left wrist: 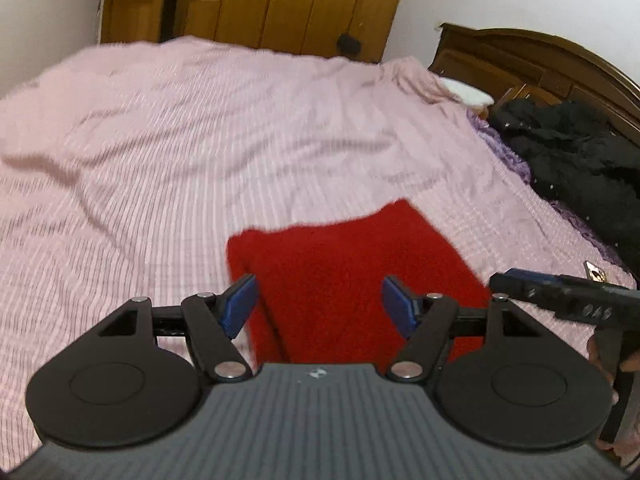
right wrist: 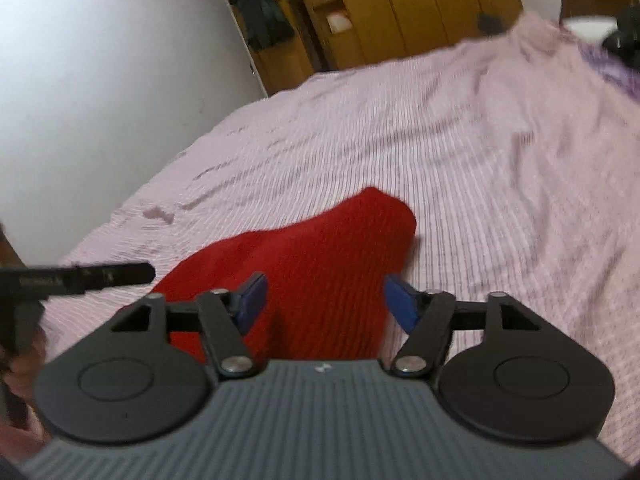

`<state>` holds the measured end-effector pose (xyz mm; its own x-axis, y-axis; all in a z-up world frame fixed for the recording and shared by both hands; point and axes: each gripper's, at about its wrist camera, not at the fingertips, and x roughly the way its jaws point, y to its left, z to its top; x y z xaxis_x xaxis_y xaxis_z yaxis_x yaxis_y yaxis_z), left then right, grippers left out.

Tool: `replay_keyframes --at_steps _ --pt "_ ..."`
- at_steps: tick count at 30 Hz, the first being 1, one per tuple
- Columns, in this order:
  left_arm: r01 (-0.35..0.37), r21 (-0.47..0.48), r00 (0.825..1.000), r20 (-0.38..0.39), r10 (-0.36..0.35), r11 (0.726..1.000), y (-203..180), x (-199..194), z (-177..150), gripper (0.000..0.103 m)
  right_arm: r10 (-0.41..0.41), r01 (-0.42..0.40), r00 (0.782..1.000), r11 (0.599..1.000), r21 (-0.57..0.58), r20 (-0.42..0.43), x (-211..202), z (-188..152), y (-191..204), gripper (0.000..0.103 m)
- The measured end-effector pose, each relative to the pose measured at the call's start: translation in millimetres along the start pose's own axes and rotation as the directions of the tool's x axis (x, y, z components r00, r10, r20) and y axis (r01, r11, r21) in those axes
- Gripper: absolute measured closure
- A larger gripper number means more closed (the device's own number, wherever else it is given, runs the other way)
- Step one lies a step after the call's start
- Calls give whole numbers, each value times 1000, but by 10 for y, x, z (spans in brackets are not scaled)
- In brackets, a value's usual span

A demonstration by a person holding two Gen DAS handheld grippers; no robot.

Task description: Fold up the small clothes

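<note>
We are holding the left gripper [left wrist: 319, 300] and right gripper [right wrist: 325, 300] with jaws spread and empty above the red cloth [left wrist: 352, 276] lying near the bed's [left wrist: 200, 140] near edge.

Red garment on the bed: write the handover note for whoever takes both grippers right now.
Left gripper: fingers open, empty, above the near part of the red garment.
Right gripper: fingers open, empty, also over the garment's near part.
Garment: lies on the pink bedspread, looks folded into a roughly rectangular shape.
Black clothing sits by the headboard, untouched.
Done: at least one fold seems in place.
Left: check whether another fold is needed; blur hides the layers.
</note>
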<state>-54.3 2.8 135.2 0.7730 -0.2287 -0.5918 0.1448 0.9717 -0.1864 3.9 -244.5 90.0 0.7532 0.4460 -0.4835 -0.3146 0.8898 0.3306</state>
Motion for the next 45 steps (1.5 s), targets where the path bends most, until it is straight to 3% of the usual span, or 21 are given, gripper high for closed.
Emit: replay_keyframes --at_steps 2,4,7,10,14,19,29,32,38,45 --pt "-10 33 1000 5 10 999 -104 85 51 30 -35 35 999 999 4 7 125 1 19 57" --pt "-16 55 1000 -1 16 998 -178 212 77 30 -40 40 999 999 3 23 284 -13 41 59" --pt "-60 86 997 -34 63 994 -225 452 55 34 -48 48 999 999 -21 20 402 -108 153 60" --pt "-118 117 989 -71 126 986 -209 685 -90 34 -93 95 996 987 -129 16 616 -218 294 60" --pt "-116 92 990 -65 122 989 -90 789 -206 33 -107 111 994 979 -171 31 609 -263 349 59" --pt "-98 55 992 -75 102 994 -36 725 -213 33 -93 97 995 984 -147 36 492 -237 324 59" --pt "-92 25 991 -96 94 995 -104 114 -297 33 -62 63 998 995 -71 21 -106 -285 324 59" --pt "-105 27 988 -111 108 994 -62 132 -433 33 -52 52 999 998 -19 8 -120 -357 307 59" --pt "-124 9 986 -114 124 992 -4 231 -547 23 -90 91 996 994 -59 18 44 -486 356 56" --pt "-144 22 982 -121 145 989 -121 -69 -552 22 -97 97 995 995 -3 14 -231 -467 352 48"
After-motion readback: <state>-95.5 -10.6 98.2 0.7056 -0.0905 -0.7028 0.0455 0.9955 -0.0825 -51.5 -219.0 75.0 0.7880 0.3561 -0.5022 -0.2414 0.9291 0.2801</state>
